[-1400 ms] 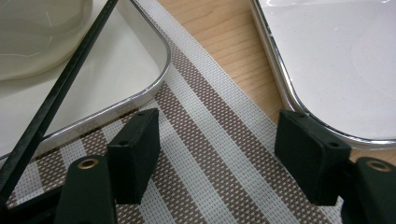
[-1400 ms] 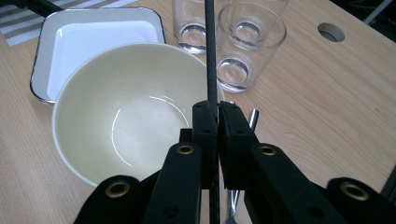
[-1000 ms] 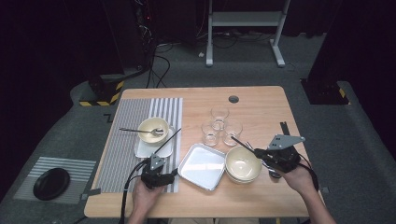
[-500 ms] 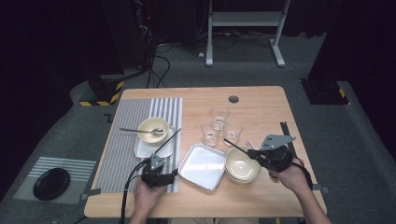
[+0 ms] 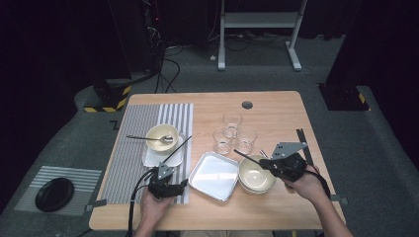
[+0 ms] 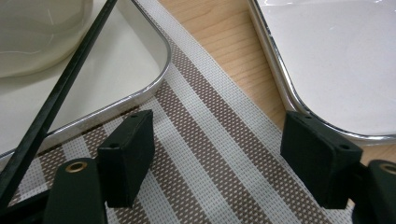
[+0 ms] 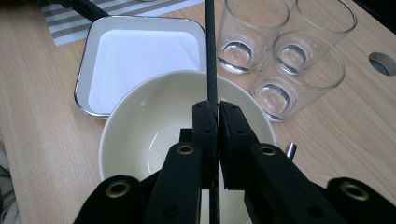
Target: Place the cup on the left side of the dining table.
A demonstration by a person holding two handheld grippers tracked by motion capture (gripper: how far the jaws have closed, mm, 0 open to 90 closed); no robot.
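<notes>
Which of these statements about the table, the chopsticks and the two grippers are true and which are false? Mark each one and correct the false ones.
1. The right gripper is shut on a black chopstick. True.
2. The left gripper clamps the other chopstick. False: its jaws stand open over the striped mat, having just been opening, with nothing between them; that chopstick leans on the tray beside them.
3. Three clear glasses stand together on the table. True.
4. The spoon lies in the bowl by the right gripper. False: it rests on the bowl on the mat.
</notes>
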